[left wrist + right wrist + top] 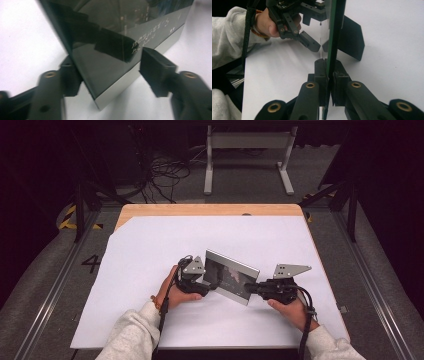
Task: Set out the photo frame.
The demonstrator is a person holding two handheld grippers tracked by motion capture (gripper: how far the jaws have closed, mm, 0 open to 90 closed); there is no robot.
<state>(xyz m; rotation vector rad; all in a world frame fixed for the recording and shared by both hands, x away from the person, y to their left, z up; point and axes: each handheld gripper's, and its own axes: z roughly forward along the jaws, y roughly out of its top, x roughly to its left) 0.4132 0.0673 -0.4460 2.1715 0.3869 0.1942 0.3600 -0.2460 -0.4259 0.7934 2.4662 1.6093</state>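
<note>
A dark glass-fronted picture frame with a silver rim stands upright on the white sheet, slanting from upper left to lower right. My right gripper is shut on its near right edge; in the right gripper view the two pads pinch the thin green-edged panel. My left gripper straddles the frame's left end. In the left gripper view the frame sits between the jaws: one pad lies against its back, the other pad stands slightly off the front. The left gripper's finger also appears beside the frame.
A white paper sheet covers most of the wooden table. The person's sleeved forearms enter from the bottom. Beyond the table stand a white bench frame and loose cables on the floor. Dark stands flank both sides.
</note>
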